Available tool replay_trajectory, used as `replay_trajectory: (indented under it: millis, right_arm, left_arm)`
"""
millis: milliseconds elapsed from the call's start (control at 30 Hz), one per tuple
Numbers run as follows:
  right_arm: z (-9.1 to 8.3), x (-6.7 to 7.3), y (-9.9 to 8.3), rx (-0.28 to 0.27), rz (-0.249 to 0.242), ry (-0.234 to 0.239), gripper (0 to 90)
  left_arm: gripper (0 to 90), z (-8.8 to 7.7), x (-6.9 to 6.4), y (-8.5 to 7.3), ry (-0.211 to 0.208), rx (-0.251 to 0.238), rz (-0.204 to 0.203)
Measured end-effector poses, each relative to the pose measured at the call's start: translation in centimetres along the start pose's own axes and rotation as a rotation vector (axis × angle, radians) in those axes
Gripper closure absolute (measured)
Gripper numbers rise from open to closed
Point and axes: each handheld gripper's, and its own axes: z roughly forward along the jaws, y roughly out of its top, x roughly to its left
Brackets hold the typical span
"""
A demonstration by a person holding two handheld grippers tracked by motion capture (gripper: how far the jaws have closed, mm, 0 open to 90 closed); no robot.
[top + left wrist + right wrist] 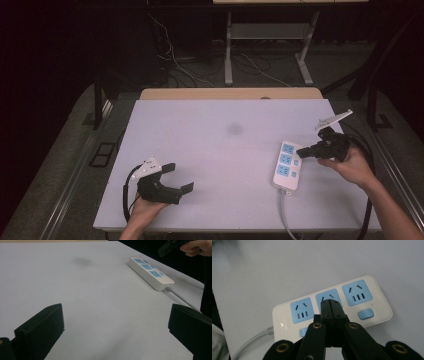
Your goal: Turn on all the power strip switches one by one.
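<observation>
Where cables trail behind, the white table (210,150) bears a power strip (286,165).

One power strip (286,165) — three blue sockets (each with a switch) — two grippers, one table (210,150).

White power strip (332,312), blue sockets (358,292)

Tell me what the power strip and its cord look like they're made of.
The power strip looks like moulded plastic: a smooth white body with rounded corners and a slight sheen, with matte light-blue socket faces and switch buttons. Its cord appears sheathed in pale grey rubber or vinyl, judging by its soft curve; which one can't be told.
</observation>
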Motion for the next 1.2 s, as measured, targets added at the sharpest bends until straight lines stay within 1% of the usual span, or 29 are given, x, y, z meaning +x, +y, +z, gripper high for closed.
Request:
replay_trajectory:
  millis: [267,600,733,833,900,1133,1200]
  right_arm:
    - [0.9,-0.5,0.0,0.023,0.002,0.001,90.0]
    - [2.0,-1.0,-0.5,0.05,0.01,0.006,90.0]
    - [2.2,-1.2,-0.7,0.05,0.012,0.008,90.0]
    - [2.5,-1.2,-0.8,0.056,0.021,0.012,90.0]
    - [2.9,-1.2,-0.9,0.07,0.019,0.005,90.0]
    - [3.1,-1.1,-0.8,0.067,0.022,0.003,90.0]
    - [3.1,-1.1,-0.8,0.071,0.013,-0.004,90.0]
  left_arm:
    - [0.0,0.0,0.0,0.0,-0.001,0.001,0.002]
    - [0.0,0.0,0.0,0.0,0.001,0.001,0.001]
    - [0.0,0.0,0.0,0.0,0.002,0.002,0.001]
    - [0.0,0.0,0.0,0.0,0.002,0.001,0.0]
    - [0.0,0.0,0.1,0.0,0.002,0.001,0.0]
    - [0.0,0.0,0.0,0.0,0.002,0.001,0.001]
    - [0.0,0.0,0.0,0.0,0.002,0.002,0.003]
